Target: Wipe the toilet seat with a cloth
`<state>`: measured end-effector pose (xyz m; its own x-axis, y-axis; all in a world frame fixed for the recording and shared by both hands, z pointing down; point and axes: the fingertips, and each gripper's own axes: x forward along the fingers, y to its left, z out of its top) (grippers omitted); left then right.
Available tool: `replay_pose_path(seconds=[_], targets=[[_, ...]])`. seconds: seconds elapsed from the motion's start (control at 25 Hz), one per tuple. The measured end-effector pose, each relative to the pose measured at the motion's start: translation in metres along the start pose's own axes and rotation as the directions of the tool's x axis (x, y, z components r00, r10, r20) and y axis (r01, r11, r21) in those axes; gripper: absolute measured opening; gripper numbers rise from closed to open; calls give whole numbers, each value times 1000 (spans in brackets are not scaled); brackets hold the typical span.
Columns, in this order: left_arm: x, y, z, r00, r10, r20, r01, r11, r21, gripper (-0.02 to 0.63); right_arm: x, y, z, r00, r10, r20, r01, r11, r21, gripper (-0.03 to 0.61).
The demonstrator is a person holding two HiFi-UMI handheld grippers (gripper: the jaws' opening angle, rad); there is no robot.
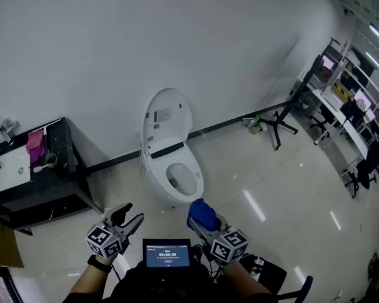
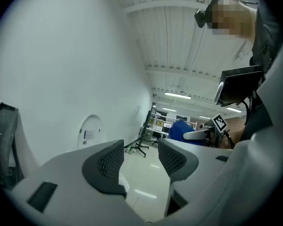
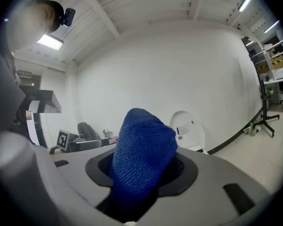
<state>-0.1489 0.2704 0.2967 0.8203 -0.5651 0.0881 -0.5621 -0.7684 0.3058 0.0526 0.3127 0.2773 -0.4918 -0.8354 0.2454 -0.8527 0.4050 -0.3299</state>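
Observation:
A white toilet stands against the wall with its lid raised and the seat down. My right gripper is shut on a blue cloth and held just short of the bowl's front rim. The cloth bulges up between the jaws in the right gripper view, with the toilet lid behind it. My left gripper is open and holds nothing, off to the left of the bowl. In the left gripper view its dark pads stand apart, and the lid shows beyond.
A black cabinet with a white basin and a pink item stands left of the toilet. A black stand and shelving are at the right. A tablet hangs at the person's chest.

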Motion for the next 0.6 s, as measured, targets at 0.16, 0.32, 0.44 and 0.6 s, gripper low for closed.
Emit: replay_pose_path(seconds=[0.16,0.32,0.44,0.6], targets=[[-2,22,7,1000,2,-19,-2,1000,3,236,26,-4,4,1000,-7,-11,6,1000,-23,216],[1,45,3,999,30,-30,-30,1000,2,236,53,-15,2,999,10,-50,-13,998,-56,216],[7,66,2,997,62,-38,-62,998,2,236,79,-31,-1,996,22,-85,-29,996,-79,216],[25,93,-6,993,97,-70,-96,995,14,236,130,-67,-10,988,44,-148,-59,993,-99,216]])
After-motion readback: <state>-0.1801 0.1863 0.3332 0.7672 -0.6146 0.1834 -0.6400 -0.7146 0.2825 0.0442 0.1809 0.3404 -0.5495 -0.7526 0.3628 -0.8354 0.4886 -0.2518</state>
